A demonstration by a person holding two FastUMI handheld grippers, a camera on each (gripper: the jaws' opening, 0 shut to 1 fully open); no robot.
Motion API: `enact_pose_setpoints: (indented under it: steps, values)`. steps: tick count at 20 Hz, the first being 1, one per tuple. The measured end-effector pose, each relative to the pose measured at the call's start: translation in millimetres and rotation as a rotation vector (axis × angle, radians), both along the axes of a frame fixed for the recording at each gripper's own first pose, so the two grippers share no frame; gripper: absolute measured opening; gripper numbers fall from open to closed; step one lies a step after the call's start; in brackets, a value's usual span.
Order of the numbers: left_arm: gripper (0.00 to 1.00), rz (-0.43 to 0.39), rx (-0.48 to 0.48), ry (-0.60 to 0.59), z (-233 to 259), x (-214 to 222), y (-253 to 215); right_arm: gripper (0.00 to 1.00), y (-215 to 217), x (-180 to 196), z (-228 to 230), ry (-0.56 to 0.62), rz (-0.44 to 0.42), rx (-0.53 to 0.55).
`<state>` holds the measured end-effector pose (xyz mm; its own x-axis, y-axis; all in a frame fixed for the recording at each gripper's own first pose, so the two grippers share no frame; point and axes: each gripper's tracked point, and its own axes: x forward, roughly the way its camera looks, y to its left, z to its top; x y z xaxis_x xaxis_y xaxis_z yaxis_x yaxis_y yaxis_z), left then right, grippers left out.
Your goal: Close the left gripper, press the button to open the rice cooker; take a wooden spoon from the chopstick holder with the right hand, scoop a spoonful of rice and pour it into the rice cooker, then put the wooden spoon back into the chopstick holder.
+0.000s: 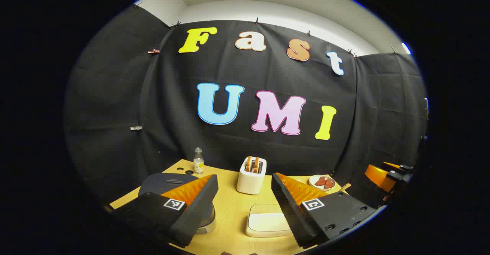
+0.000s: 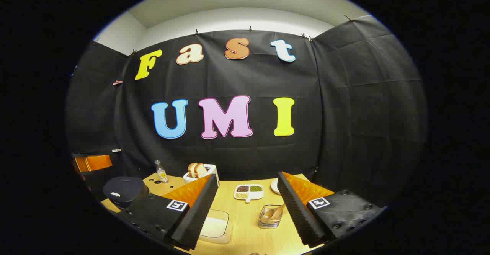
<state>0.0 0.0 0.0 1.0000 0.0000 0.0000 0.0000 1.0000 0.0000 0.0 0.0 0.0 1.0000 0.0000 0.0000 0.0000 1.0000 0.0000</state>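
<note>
The dark rice cooker [image 1: 168, 181] sits with its lid down at the table's left, partly behind my left gripper's [image 1: 245, 178] near finger. That gripper hangs open and empty above the table. A white box of rice [image 1: 268, 220] lies just below it. In the right gripper view the rice cooker [image 2: 124, 189] is far left and the rice box [image 2: 214, 226] is beside the left finger. A wire chopstick holder [image 2: 271, 217] with a wooden spoon [image 2: 273, 211] in it stands between the fingers of my right gripper [image 2: 247, 176], which is open, empty and above it.
A white toaster [image 1: 251, 176] with bread stands mid-table, a small bottle [image 1: 198, 161] behind the cooker, a plate [image 1: 322, 181] with red pieces at the right. A divided dish [image 2: 249, 192] of grains lies behind the holder. The other gripper [image 1: 386, 174] shows far right.
</note>
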Motion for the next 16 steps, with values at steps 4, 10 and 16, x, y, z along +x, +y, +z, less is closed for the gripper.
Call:
enact_pose_setpoints:
  steps: [4,10,16]
  values:
    - [0.95,0.008,-0.004,0.008,-1.0,6.6,3.0,0.98,-2.2,6.2,-0.6,0.006,-0.005,0.005]
    - [0.95,0.023,0.003,0.011,-2.2,8.9,10.7,0.98,-5.2,11.8,-2.2,0.010,-0.013,0.015]
    - [0.95,0.029,0.005,0.001,0.1,8.9,14.7,0.98,-6.3,13.7,-1.8,0.015,-0.021,0.018]
